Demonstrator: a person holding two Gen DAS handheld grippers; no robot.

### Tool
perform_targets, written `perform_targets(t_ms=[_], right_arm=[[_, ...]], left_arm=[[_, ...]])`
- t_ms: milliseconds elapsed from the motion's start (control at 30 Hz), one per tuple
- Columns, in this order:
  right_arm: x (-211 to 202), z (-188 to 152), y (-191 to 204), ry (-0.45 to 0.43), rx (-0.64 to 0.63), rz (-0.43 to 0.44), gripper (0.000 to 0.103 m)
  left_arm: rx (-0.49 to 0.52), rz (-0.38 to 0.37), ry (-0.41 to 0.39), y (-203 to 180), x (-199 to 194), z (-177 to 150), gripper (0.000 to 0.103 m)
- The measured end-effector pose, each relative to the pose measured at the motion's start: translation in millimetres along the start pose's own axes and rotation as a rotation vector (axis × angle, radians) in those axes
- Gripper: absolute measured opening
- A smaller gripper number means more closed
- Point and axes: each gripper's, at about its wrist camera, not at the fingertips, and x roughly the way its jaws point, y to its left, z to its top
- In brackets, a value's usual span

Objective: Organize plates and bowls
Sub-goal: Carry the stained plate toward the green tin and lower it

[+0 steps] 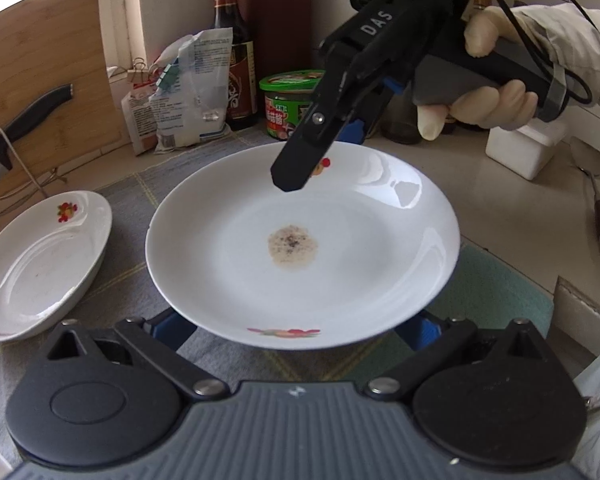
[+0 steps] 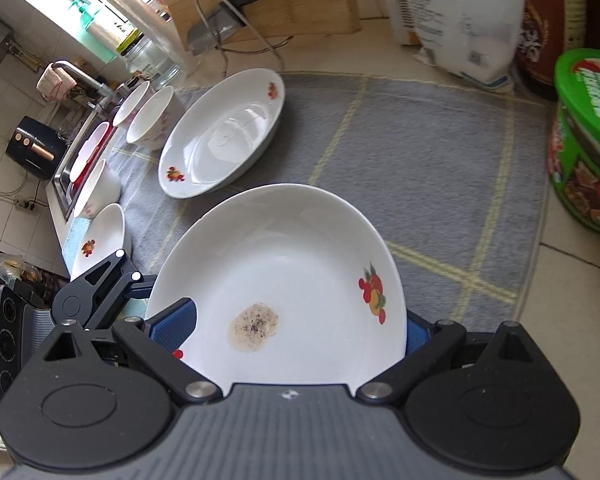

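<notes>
item: soiled plate (image 2: 284, 280), white, fruit motif on the rim, a dried speckled stain at its centre. location: raised above the grey checked mat (image 2: 420, 168), carried between both tongs.

left tongs (image 1: 292, 328): blue pads reach under the near rim from both sides; whether they pinch it or only cradle it, i cannot tell, since the plate hides the fingertips.

right tongs (image 2: 296, 344): the plate's rim sits between the blue pads; reads as clenched on it (in the left view this tool comes down onto the far rim, held by a gloved hand (image 1: 496, 92)).

second plate (image 2: 224, 132): same pattern, resting on the mat just beyond and to one side, apparently clean, nothing stacked in it.

bowls (image 2: 148, 116): several stand separately along the mat's edge by the sink (image 2: 66, 168), with a smaller dish (image 2: 100, 240) nearer; none nested.

tabletop (image 2: 572, 280) clutter: green tub, bags, bottle, cutting board with knife.

progress, as a judgement: early. one plate in transit; no stack formed yet; the plates want piling together, the bowls want nesting.
</notes>
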Motion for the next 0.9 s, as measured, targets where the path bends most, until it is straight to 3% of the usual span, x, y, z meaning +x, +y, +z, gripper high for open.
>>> perform_targets(t_ms=[367,900], right_arm=[[1,8,-27,-0.007,0.027,-0.013,0.102],[16,8,-34,-0.026,-0.012,-0.087,0.102]], left_arm=[[0.005,0.003,0.005,1,23,8,0.102],[-0.009,0.031,0.006,2,38,7,0.102]])
